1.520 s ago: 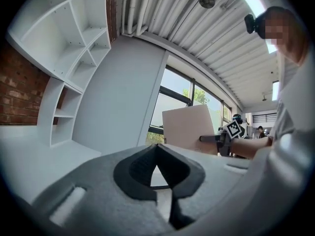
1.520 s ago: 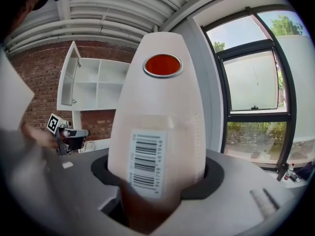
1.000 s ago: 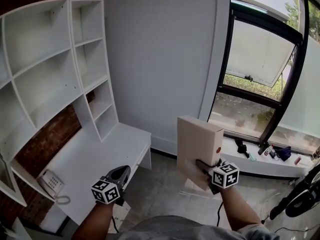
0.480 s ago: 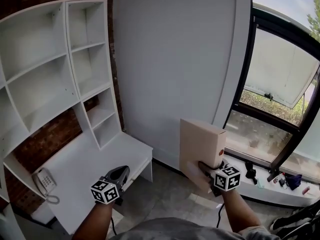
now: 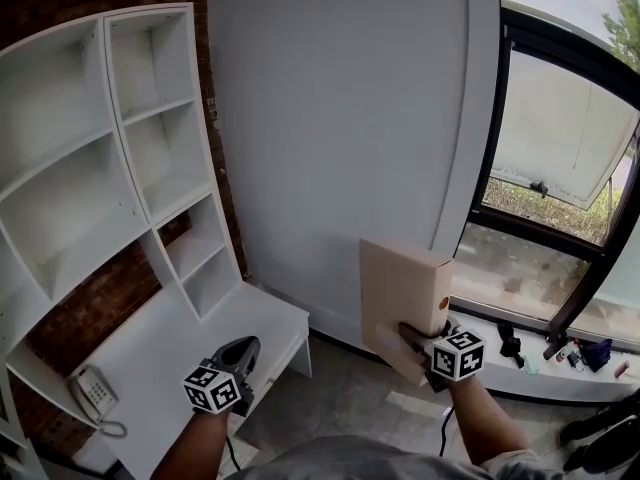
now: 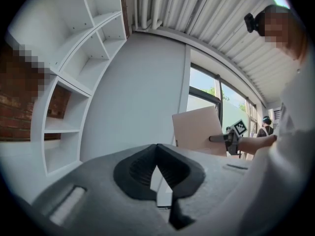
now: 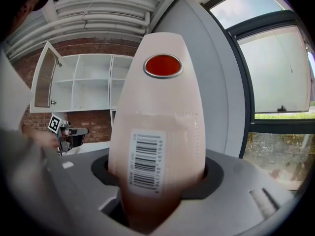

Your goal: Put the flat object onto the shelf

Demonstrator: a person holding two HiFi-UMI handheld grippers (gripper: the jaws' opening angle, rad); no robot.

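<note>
White shelving (image 5: 160, 108) stands bare against the brick wall on the left, above a desk (image 5: 180, 348) with a telephone (image 5: 92, 393) on it. By the window side, the right gripper (image 5: 412, 334) has its jaws clamped on the lower end of a flat cardboard box (image 5: 400, 288), held upright in the air and well apart from the shelving. The left gripper (image 5: 240, 353) hangs low with jaws together, holding nothing. I'd say the pickup is done; carrying it across, setting it in a compartment and letting go remain.
</note>
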